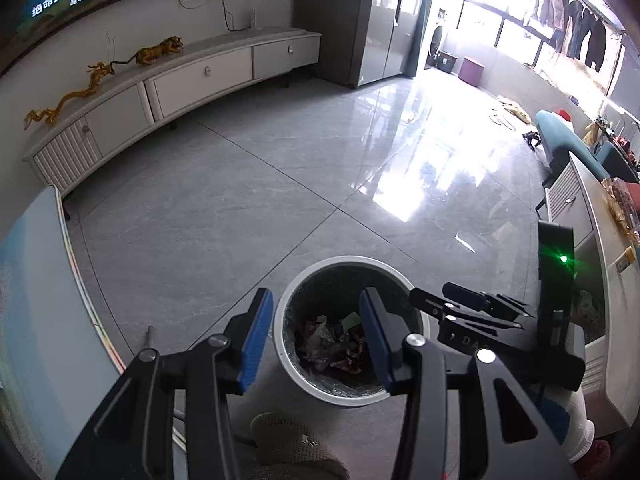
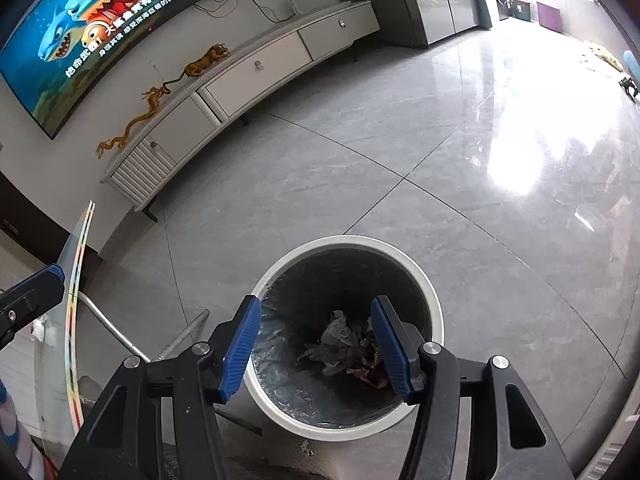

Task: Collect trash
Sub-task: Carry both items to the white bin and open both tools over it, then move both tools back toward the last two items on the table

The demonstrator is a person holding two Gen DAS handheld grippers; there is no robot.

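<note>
Blue ribbed pads stand apart on both tools, with nothing caught between them. The left gripper [image 1: 316,336] and the right gripper [image 2: 316,344] both hang released above the white trash bin [image 2: 434,304], pointing steeply down into its mouth. Seen from the left wrist, the right tool's black fingers reach in at the bin's right side, so the two tools are close together over the opening.

Inside the dark liner lies the crumpled trash [image 2: 344,344], paper and reddish wrappers heaped at the bottom, well below the pads. It looks like the drop-off step is just finishing: both pairs of jaws are empty and the load sits in the bin.

Beyond the bin the grey tiled floor [image 2: 400,140] runs to the TV cabinet [image 2: 256,76] on the far left. No loose litter is plain on the floor nearby, so the next move probably means lifting both tools clear of the rim and turning to search elsewhere.
</note>
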